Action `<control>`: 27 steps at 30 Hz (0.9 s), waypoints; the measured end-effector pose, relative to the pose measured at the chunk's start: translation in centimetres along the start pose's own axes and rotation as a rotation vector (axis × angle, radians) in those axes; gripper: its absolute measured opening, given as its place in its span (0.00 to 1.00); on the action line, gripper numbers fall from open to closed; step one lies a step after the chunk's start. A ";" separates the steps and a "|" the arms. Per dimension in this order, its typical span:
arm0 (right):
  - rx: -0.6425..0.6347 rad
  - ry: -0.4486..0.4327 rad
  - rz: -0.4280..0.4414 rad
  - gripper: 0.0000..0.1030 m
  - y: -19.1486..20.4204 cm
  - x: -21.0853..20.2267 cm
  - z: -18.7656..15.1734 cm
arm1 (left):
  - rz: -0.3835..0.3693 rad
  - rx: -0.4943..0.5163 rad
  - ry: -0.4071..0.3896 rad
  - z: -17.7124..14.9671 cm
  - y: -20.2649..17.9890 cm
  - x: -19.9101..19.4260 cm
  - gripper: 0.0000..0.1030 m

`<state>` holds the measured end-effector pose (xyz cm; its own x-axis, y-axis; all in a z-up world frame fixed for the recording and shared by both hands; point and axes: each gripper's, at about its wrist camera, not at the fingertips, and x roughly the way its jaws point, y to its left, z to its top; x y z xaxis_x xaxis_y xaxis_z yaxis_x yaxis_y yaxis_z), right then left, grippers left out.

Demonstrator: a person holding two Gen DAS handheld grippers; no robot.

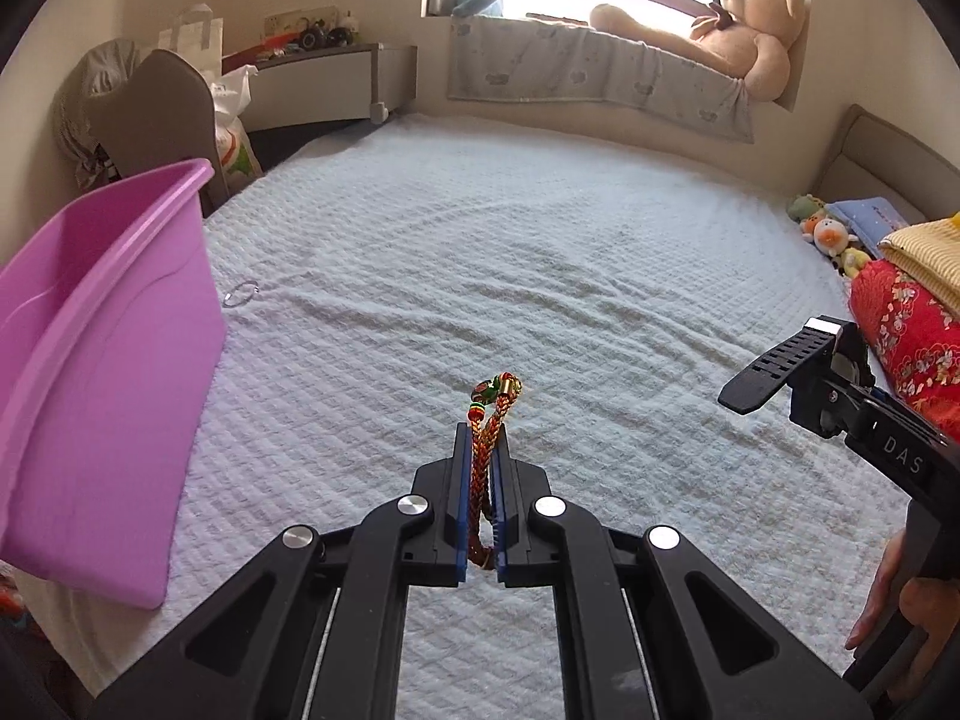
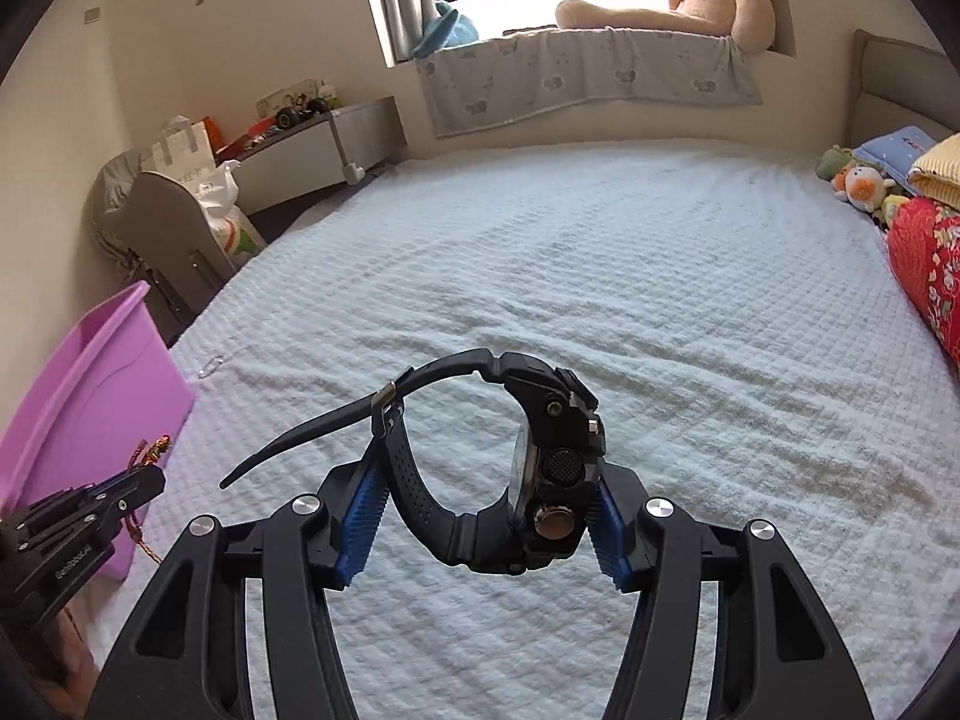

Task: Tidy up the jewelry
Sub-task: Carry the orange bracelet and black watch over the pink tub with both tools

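My left gripper (image 1: 482,438) is shut on a red and gold braided bracelet (image 1: 487,420) whose beaded end sticks out past the fingertips, held above the white bedspread (image 1: 540,276). The right gripper (image 2: 489,468) is shut on a black wristwatch (image 2: 540,456), pads pressing its strap and case, the loose strap end trailing left. The right view also shows the left gripper (image 2: 147,471) with the bracelet (image 2: 157,447) at lower left. The watch (image 1: 780,360) shows at the right of the left view. A pink plastic bin (image 1: 102,360) stands at the bed's left edge. A thin silver ring (image 1: 240,294) lies beside it.
A red patterned quilt (image 1: 912,336), yellow blanket and small plush toys (image 1: 831,234) pile up at the bed's right. A large teddy bear (image 1: 738,30) sits on the window ledge. A grey chair (image 1: 162,114) and bags stand beyond the bin. A hand (image 1: 900,618) holds the right gripper's handle.
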<state>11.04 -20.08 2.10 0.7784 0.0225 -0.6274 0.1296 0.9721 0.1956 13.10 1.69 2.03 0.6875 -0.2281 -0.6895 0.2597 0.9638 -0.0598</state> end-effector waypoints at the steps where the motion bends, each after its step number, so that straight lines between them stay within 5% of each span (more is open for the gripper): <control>1: -0.004 -0.006 0.016 0.55 1.0 -0.5 0.4 | 0.006 -0.001 -0.007 0.3 0.5 -0.8 0.06; 15: -0.108 -0.006 0.284 0.55 17.9 -1.1 6.2 | 0.155 -0.082 -0.088 5.7 13.1 -9.6 0.06; 27: -0.282 0.109 0.450 0.55 34.1 4.1 8.3 | 0.329 -0.263 -0.007 5.2 27.1 -9.4 0.06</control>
<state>23.77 11.18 12.42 0.6487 0.4602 -0.6062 -0.3831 0.8856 0.2625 17.21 29.27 10.69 0.7096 0.0976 -0.6978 -0.1557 0.9876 -0.0202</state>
